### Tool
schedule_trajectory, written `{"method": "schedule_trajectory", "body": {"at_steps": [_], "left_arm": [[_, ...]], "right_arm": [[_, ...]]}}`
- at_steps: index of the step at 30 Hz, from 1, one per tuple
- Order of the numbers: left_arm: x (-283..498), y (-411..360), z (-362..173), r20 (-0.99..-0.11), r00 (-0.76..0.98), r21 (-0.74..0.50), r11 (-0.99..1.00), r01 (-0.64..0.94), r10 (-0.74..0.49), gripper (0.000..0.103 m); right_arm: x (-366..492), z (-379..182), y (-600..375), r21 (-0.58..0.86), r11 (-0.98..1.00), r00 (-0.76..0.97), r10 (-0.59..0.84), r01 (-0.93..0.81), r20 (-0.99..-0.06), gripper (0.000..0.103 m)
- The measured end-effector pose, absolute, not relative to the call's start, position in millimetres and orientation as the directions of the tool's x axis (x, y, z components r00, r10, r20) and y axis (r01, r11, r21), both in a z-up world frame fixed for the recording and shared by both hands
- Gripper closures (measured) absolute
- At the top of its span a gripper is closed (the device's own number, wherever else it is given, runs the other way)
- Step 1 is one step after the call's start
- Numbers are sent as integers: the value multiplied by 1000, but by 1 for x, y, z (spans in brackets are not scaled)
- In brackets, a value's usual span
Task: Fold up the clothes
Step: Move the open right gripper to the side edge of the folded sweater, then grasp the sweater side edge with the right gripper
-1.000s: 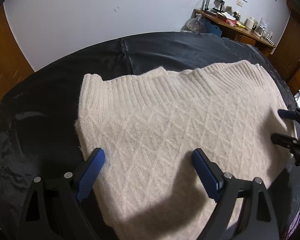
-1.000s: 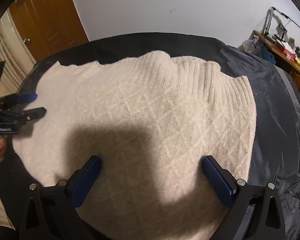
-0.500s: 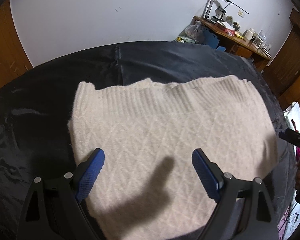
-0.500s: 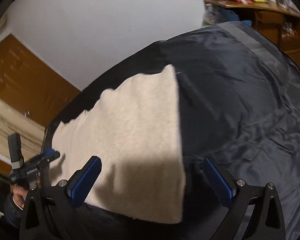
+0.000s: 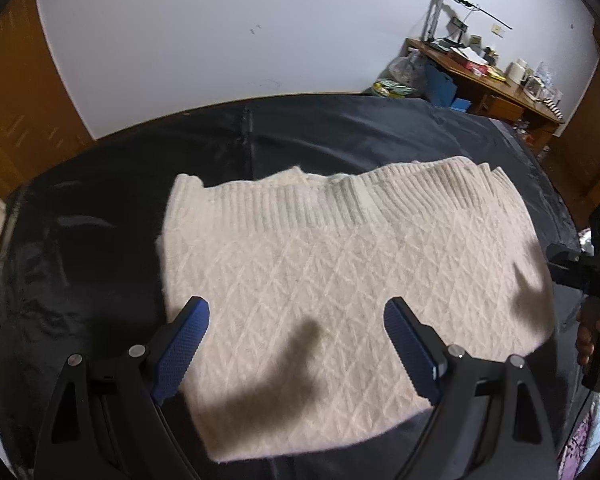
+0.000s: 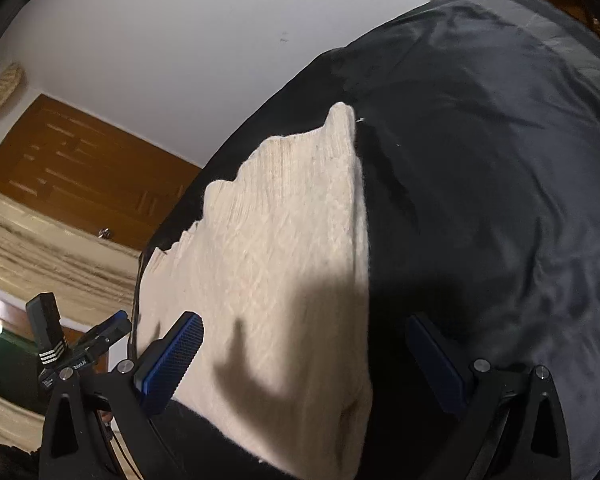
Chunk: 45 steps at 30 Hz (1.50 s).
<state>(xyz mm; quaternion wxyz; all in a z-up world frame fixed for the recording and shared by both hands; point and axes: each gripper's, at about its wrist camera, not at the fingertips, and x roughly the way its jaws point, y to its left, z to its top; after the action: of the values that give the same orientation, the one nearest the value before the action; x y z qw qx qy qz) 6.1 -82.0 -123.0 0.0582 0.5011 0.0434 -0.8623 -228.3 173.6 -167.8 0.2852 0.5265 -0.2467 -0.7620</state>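
Sweater [image 5: 340, 280] folded flat, grippers wide — empty

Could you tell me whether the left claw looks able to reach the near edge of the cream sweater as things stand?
Probably yes: the left claw hangs open just above the cream knit sweater, which lies flat on the black sheet, with nothing between them.

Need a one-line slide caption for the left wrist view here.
Left gripper open above a folded cream cable-knit sweater lying on a black sheet, right gripper at the frame's right edge.
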Motion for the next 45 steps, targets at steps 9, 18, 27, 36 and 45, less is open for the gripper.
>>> {"method": "schedule_trajectory", "body": {"at_steps": [9,18,27,36,45], "left_arm": [[8,-63,-117,-872,-477,28,-983,179,-112,11],[5,-35,-127,-888,-452,22,-989,148,-87,12],[5,-27,-133,-900,-429,11,-985,174,-85,11],[14,-38,-136,-905,-411,12,-974,227,-107,11],[13,-34,-136,-900,-418,25,-973,230,-122,11]], "right_arm": [[-246,-174,158,746,-609,-200,-793,270,-575,1],[-252,-175,141,753,-578,-112,-810,313,-575,1],[-251,-170,107,682,-642,-71,-744,351,-665,16],[-256,-184,117,741,-614,-64,-780,274,-623,53],[-259,-180,105,682,-653,-81,-739,330,-669,52]]}}
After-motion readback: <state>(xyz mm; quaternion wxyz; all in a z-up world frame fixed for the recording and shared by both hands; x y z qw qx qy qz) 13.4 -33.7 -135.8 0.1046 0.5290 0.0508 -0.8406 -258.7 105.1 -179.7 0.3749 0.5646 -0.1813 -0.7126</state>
